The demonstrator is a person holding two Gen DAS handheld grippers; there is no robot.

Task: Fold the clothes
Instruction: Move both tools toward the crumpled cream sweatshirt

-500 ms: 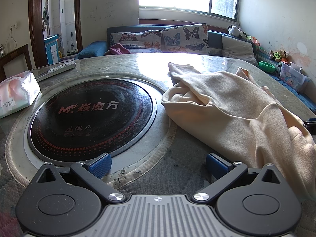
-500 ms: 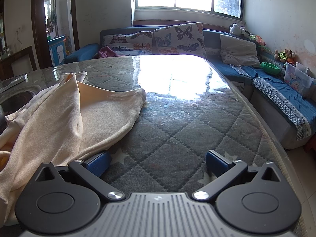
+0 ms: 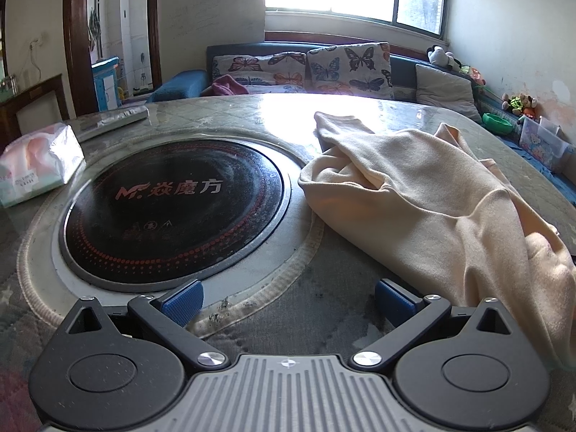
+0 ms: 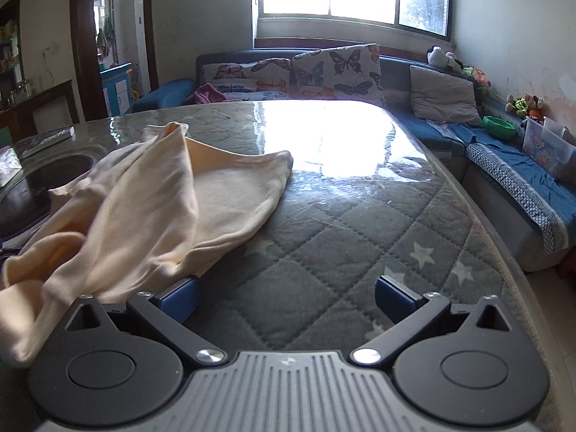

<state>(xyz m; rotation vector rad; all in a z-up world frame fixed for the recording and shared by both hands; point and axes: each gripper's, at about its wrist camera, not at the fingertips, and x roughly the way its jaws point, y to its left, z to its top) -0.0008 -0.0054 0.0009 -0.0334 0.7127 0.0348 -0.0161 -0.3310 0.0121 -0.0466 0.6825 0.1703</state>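
The cream garment [image 3: 432, 216] lies crumpled on the surface [image 4: 360, 223] just right of the black cooktop [image 3: 172, 208], bunched higher than half a second ago though unfolded, with left tool [image 3: 286, 300] and right tool [image 4: 284, 298] both released beside it

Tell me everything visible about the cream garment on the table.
The cream garment is one soft, knit-looking piece, plain and unprinted, lying crumpled and unfolded in loose ridges on the quilted grey table cover. A narrow sleeve-like end points toward the window. Its left edge lies beside the round black cooktop. Neither gripper holds it: the left gripper is open beside it, and the right gripper is open with the cloth's near edge at its left finger.
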